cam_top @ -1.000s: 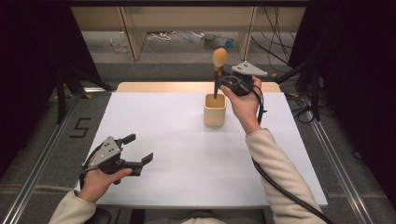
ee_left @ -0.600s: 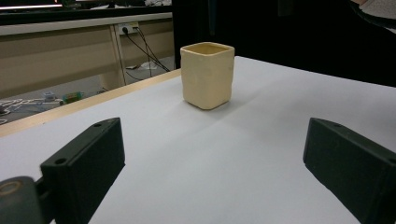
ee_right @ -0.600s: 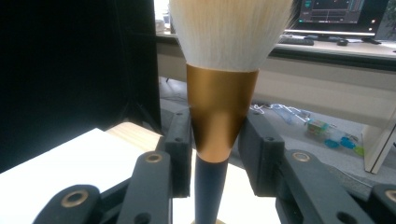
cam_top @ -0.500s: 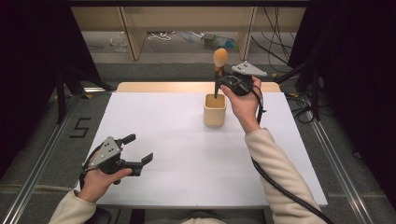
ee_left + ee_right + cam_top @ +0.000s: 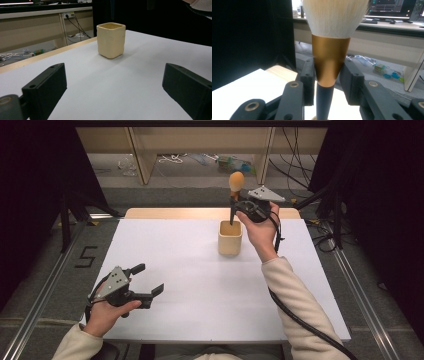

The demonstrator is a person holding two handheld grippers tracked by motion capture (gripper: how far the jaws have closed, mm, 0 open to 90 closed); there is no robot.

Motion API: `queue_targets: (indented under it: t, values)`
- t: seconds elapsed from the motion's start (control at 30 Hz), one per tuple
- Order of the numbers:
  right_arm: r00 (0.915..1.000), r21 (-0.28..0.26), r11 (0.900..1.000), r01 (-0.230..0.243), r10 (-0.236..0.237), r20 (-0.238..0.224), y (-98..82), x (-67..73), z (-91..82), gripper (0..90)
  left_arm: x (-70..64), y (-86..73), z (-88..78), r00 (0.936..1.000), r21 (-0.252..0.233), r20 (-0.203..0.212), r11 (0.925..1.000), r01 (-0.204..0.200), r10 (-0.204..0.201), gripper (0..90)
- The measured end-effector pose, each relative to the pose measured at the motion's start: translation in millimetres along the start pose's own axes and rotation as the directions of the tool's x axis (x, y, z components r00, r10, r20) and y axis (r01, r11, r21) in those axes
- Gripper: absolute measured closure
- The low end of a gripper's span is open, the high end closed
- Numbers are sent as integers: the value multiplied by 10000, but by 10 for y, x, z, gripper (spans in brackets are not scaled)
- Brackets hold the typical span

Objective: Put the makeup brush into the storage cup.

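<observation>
A makeup brush with a pale bristle head, a copper collar and a dark handle stands upright over a cream square cup at the table's far middle. Its handle's lower end reaches the cup's mouth. My right gripper is shut on the brush just below the collar. In the right gripper view the brush rises between the two black jaws of the right gripper. My left gripper rests open and empty near the front left. In the left gripper view the cup stands beyond the wide-open left gripper.
The white table top ends in a wooden strip at the far side. Metal rails run along both sides. Beyond the table stand shelf legs and loose cables on the floor. Dark curtains flank the table.
</observation>
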State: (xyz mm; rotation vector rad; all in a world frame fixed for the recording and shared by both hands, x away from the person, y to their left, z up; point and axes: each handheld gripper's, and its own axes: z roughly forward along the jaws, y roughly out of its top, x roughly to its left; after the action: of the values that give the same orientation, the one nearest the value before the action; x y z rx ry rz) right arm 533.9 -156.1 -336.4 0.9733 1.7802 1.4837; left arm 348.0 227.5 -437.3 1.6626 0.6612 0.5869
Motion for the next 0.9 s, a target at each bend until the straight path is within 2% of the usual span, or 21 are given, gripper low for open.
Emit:
queue_targets:
  t: [0.13,0.53,0.9]
  values:
    - [10000,-5,10000,8,-8,38,-6,-11,7,669,-8,-2,2,9999,-21,2,9999,104,-104,52]
    - [10000,93,10000,12,-13,61,-27,-24,24,669,7,1,-5,10000,67,-12,9999,-90,90,52]
    - [10000,97,10000,-3,2,92,-45,-15,54,669,1,0,-1,10000,6,-14,10000,11,-11,53]
